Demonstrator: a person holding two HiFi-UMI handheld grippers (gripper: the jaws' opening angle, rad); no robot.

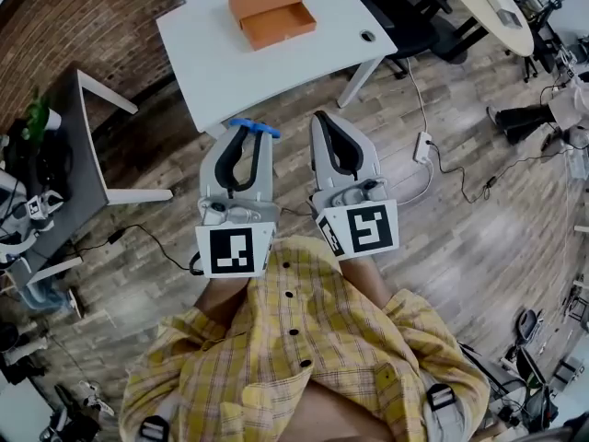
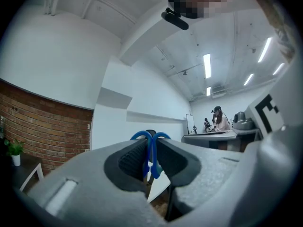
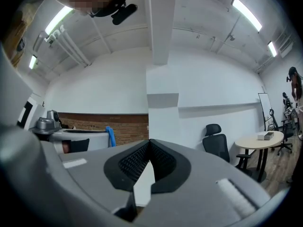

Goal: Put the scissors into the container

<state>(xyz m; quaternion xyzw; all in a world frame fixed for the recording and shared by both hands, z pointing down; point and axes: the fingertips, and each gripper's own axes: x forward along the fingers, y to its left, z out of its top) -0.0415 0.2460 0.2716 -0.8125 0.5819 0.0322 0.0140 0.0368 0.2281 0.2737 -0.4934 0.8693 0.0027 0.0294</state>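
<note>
Currently the scissors (image 2: 151, 148) sit pinched by their blue handle loops between the jaws of my left gripper (image 1: 250, 138). They are off the table (image 1: 221, 72), just short of its near edge, raised ready to go over the orange container (image 1: 271, 14) by the far edge. The blades probably hang below, unseen. My right gripper (image 1: 324, 120) is closed on nothing and parked alongside.

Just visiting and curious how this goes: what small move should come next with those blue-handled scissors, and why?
Probably carry the left gripper forward over the white table toward the open orange box: its jaws are shut on the blue-handled scissors, and the box sits farther back. The right gripper is shut, empty.
</note>
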